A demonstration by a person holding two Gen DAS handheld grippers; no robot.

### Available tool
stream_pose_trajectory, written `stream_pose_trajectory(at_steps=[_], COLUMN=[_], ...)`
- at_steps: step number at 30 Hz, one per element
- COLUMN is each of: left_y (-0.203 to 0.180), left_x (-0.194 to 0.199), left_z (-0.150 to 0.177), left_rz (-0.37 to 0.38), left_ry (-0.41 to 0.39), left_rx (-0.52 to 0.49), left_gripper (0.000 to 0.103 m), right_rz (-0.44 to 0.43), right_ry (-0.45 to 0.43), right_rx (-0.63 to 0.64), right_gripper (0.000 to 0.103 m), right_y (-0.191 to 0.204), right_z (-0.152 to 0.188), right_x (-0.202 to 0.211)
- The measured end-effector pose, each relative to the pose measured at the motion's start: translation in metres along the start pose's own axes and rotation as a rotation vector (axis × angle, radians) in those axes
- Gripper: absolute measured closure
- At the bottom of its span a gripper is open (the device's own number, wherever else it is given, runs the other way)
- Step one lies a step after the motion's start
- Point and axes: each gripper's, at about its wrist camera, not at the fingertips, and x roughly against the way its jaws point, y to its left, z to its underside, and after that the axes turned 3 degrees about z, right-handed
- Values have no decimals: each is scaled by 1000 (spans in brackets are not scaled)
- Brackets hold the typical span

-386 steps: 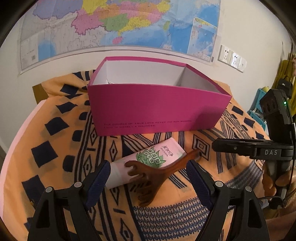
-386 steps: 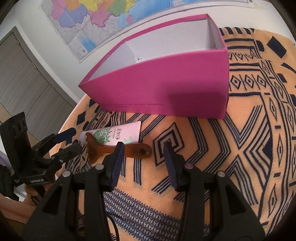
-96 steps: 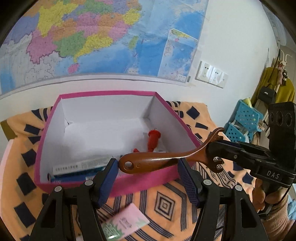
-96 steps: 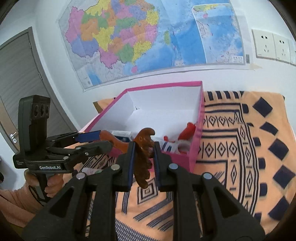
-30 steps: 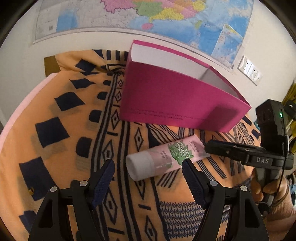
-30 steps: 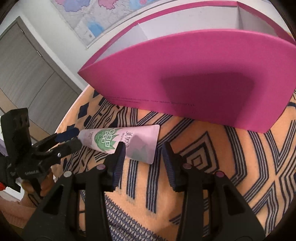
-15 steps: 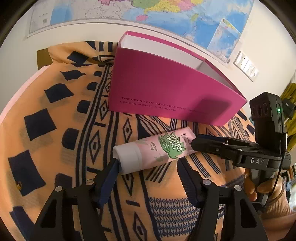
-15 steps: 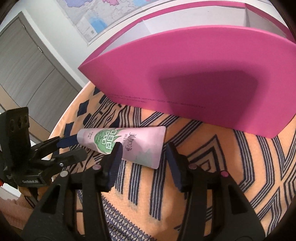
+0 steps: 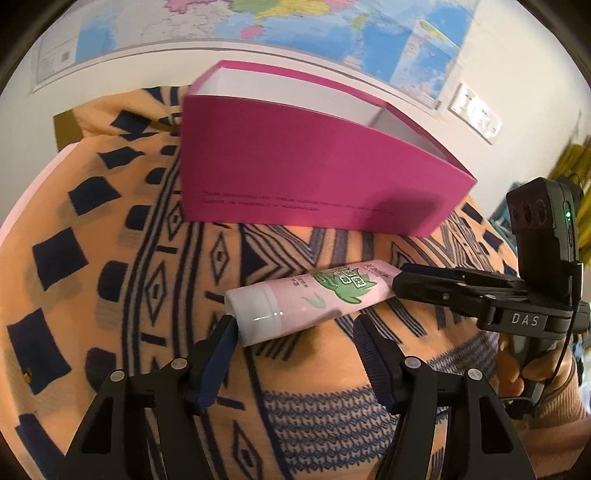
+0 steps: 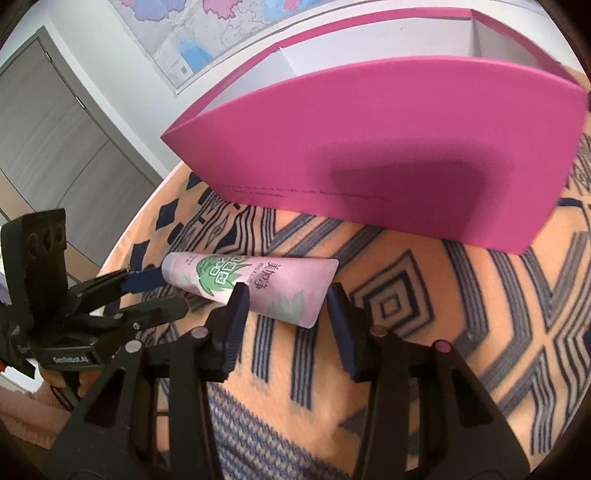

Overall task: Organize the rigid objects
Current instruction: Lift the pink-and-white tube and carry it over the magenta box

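A pink tube with a green leaf print and a white cap (image 9: 310, 299) lies on the orange patterned cloth in front of the magenta box (image 9: 314, 177). My left gripper (image 9: 295, 332) is open, its jaws on either side of the tube's cap end, not closed on it. My right gripper (image 10: 286, 304) is open around the tube's flat crimped end (image 10: 288, 284). The right gripper shows in the left wrist view (image 9: 436, 288) at the tube's tail. The left gripper shows in the right wrist view (image 10: 147, 291) at the cap. The box's inside is hidden.
The orange cloth with dark blue patterns (image 9: 110, 266) covers the table. A wall map (image 9: 258, 22) and sockets (image 9: 476, 118) are behind the box. Grey doors (image 10: 48, 122) stand at the left in the right wrist view.
Both grippers have moved in on the tube: the left now brackets the cap end, the right brackets the flat end. The tube lies where it was.
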Motion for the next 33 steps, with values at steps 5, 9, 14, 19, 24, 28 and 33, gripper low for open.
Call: stream_pose_trajectory(at_steps=[5, 9, 14, 19, 24, 28, 33], left_y=[-9, -9, -2, 0, -4, -10, -17], left_x=[-3, -3, 1, 0, 3, 7, 13], left_z=[3, 2, 0, -1, -2, -7, -12], left_rz=[40, 56, 42, 35, 29, 23, 30], left_ry=[24, 25, 15, 22, 13, -6, -30], left_rx=[-41, -38, -17, -5, -15, -37, -54], left_gripper=[37, 37, 43, 50, 50, 49, 49], right_rz=[10, 0, -9, -4, -2, 11, 22], right_ry=[0, 17, 8, 6, 0, -24, -49], right_rx=[-10, -40, -79, -67, -71, -55, -48], right_gripper=[57, 57, 57, 56, 57, 57, 57], right_y=[-8, -15, -22, -17, -15, -11, -11], right_z=[12, 20, 21, 21, 21, 20, 19], right_x=[16, 19, 21, 17, 18, 25, 35])
